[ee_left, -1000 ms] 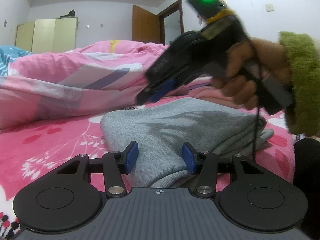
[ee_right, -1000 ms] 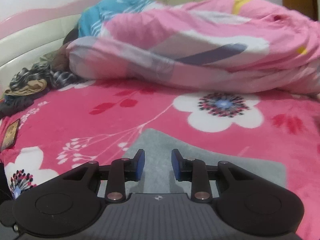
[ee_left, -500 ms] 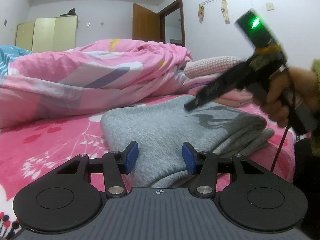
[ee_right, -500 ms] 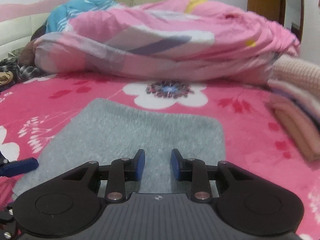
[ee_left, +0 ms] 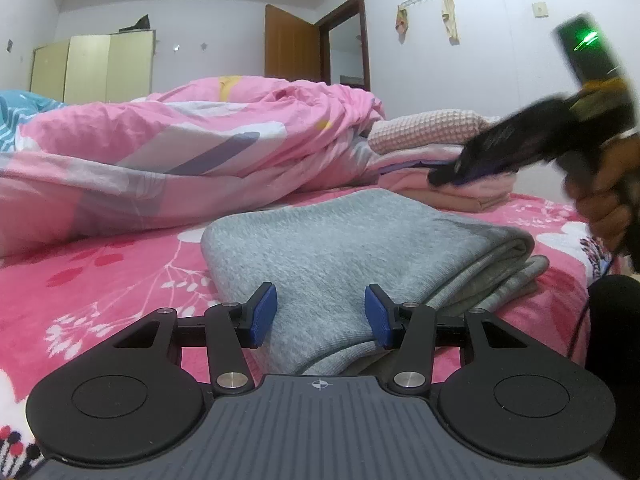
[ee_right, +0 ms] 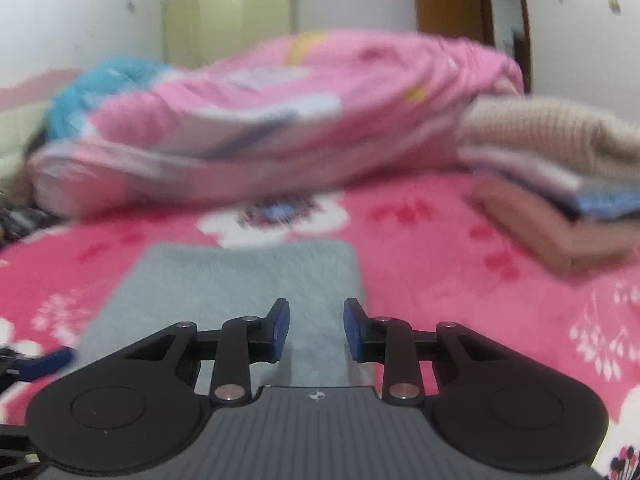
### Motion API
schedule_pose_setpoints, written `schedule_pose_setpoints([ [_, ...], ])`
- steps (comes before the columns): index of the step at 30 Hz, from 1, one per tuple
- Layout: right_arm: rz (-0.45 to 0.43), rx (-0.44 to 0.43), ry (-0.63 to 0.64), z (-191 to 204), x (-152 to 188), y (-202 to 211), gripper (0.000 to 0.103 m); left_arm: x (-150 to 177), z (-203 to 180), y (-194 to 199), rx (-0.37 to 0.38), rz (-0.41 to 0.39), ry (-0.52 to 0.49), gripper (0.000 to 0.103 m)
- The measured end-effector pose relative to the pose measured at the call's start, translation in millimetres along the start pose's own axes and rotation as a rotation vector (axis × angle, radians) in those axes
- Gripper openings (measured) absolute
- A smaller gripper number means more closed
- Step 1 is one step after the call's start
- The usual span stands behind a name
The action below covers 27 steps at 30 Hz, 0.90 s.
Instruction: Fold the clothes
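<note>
Left wrist view: the grey sweater (ee_left: 360, 248) is seen folded into a compact bundle on the pink floral bed (ee_left: 100, 280), just before the left tool (ee_left: 320, 314), whose jaws stand apart, empty. The right tool (ee_right: 316, 330) is likewise parted, nothing gripped. Folding appears done; stacking onto the folded clothes pile (ee_left: 436, 168) is judged left.

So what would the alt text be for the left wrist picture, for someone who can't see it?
A folded grey garment lies on a pink flowered bedspread, with the left hand-held gripper open just in front of it. At right, a hand holds the blurred right hand-held gripper near a stack of folded clothes; a rumpled pink duvet lies behind.
</note>
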State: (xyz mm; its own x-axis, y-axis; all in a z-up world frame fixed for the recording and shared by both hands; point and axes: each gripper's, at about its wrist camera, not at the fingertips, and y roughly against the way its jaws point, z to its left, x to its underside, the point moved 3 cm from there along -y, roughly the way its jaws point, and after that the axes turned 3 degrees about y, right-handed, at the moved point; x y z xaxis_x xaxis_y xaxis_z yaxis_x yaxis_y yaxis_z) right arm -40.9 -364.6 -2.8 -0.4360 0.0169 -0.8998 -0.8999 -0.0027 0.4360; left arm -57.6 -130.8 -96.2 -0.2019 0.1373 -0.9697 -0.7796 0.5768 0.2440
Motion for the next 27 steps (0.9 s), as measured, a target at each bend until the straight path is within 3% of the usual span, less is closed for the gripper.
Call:
schedule_pose_setpoints([
  [2,-0.058,-0.046,0.018,7,1,19,0.031,-1,0,0,-0.002,0.004,-0.001,0.048],
  [8,-0.020,-0.072,0.025,5,60,4,0.032,-4,-4,-1,-0.013,0.025,-0.024,0.049],
  [11,-0.026,-0.077,-0.027,2,59,7,0.032,-13,-5,0,-0.024,0.052,-0.037,0.050],
  [18,-0.073,-0.116,-0.065,-5,65,6,0.032,-27,-23,8,-0.023,0.019,-0.110,0.068],
  [23,-0.095,-0.128,-0.079,-8,68,7,0.032,-1,-43,-8,-0.065,0.089,-0.214,0.073],
  [26,-0.106,-0.131,-0.082,-8,70,9,0.032,-4,-48,-4,-0.077,0.112,-0.252,0.073],
  [27,-0.110,-0.134,-0.089,-8,71,8,0.032,-10,-44,-1,-0.062,0.120,-0.220,0.073],
])
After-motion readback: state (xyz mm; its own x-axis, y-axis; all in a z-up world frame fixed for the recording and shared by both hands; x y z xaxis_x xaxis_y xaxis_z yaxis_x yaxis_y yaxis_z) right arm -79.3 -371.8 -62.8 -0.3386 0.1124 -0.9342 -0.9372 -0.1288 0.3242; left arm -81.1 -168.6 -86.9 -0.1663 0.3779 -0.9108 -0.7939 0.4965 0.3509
